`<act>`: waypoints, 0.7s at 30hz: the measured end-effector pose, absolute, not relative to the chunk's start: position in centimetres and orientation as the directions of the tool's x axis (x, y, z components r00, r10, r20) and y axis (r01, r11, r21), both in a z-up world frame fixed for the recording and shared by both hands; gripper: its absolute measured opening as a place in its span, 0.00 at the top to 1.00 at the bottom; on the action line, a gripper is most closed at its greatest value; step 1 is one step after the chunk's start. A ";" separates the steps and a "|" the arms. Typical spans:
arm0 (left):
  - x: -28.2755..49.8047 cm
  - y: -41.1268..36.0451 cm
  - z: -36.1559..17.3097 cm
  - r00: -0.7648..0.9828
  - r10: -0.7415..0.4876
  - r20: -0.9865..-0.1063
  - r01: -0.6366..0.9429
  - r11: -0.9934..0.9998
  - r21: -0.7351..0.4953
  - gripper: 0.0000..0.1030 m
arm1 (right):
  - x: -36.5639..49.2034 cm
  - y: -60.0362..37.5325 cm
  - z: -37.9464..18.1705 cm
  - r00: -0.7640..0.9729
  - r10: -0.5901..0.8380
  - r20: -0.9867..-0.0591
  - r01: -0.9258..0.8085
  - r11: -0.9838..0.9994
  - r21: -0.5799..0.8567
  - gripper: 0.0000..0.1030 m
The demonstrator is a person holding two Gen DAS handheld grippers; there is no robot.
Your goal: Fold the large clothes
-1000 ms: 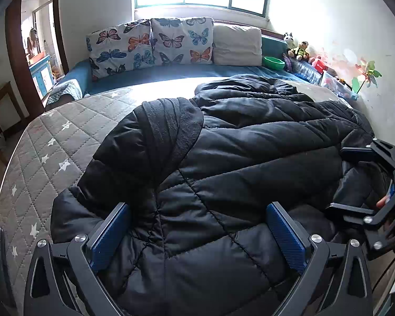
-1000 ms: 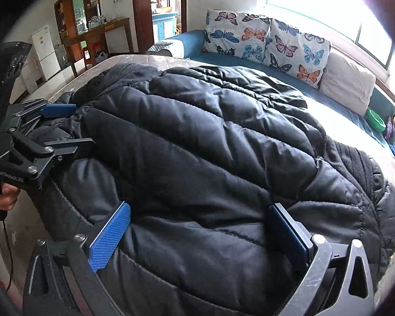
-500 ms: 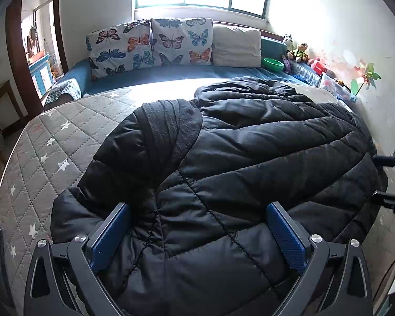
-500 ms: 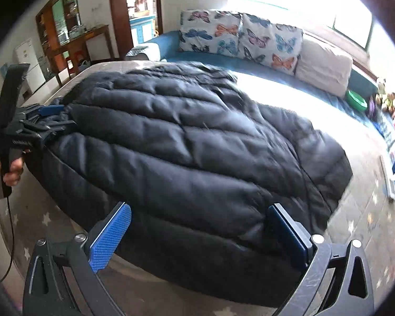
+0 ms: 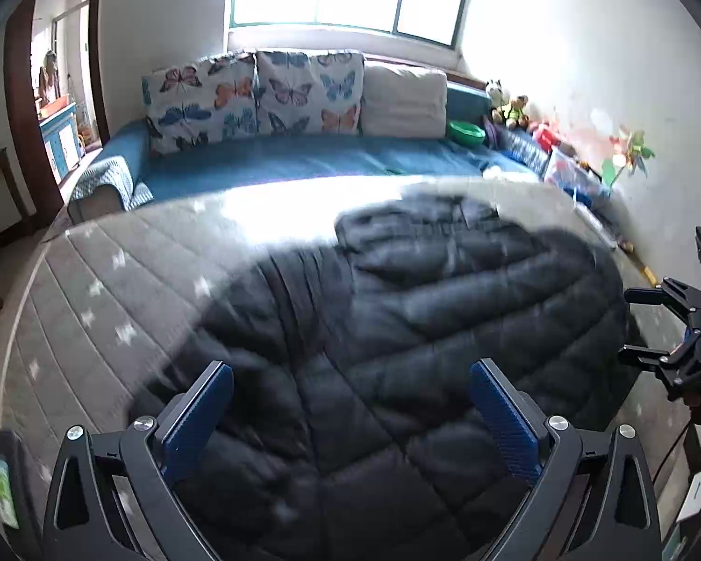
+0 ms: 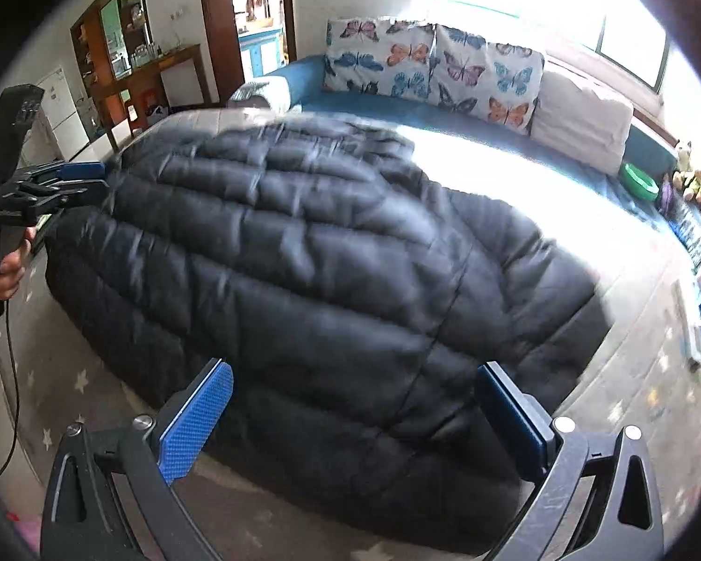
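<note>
With both hand-held grippers, left (image 5: 350, 416) and right (image 6: 355, 413), spread empty over the black puffer jacket (image 6: 304, 271), I'd flatten its bulges before regrasping.

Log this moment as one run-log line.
left gripper: open, empty | right gripper: open, empty | black puffer jacket: lying bunched on grey star mattress | fold: not finished

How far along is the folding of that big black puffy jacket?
Done: the black quilted puffer jacket lies as a compact bundle on the grey star-patterned mattress. In hand: nothing; the left gripper and right gripper are both open, off the fabric. Left: perhaps neatening; whether another fold is needed is unclear.
</note>
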State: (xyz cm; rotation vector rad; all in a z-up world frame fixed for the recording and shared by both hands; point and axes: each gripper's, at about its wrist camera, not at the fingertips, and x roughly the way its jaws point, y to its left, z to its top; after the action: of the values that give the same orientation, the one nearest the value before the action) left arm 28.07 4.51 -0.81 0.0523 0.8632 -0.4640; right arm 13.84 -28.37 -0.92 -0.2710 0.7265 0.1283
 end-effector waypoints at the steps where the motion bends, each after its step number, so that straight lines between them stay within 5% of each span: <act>1: 29.0 4.7 -0.4 0.557 -0.372 -0.742 0.411 0.900 -0.143 0.04 | 14.3 -28.6 -0.4 0.746 0.010 -0.666 -0.198 0.958 -0.208 0.00; 10: 36.8 6.8 -2.4 0.469 -0.384 -0.796 0.322 0.913 -0.251 0.54 | 20.3 -31.1 1.1 0.717 0.054 -0.695 -0.156 0.984 -0.084 0.00; 15: 38.1 7.1 -4.7 0.452 -0.375 -0.809 0.299 0.919 -0.259 0.64 | 21.9 -32.0 -1.2 0.678 0.023 -0.734 -0.141 0.985 -0.099 0.00; 21: 38.3 6.6 -7.1 0.447 -0.354 -0.822 0.282 0.927 -0.246 0.61 | 21.9 -32.9 -2.1 0.671 0.056 -0.739 -0.129 0.991 -0.043 0.00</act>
State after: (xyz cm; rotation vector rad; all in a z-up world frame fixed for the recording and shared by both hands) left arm 38.33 6.62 -7.13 -0.0770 1.0356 -0.3944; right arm 21.94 -32.90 -2.05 -0.0941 0.8287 0.1044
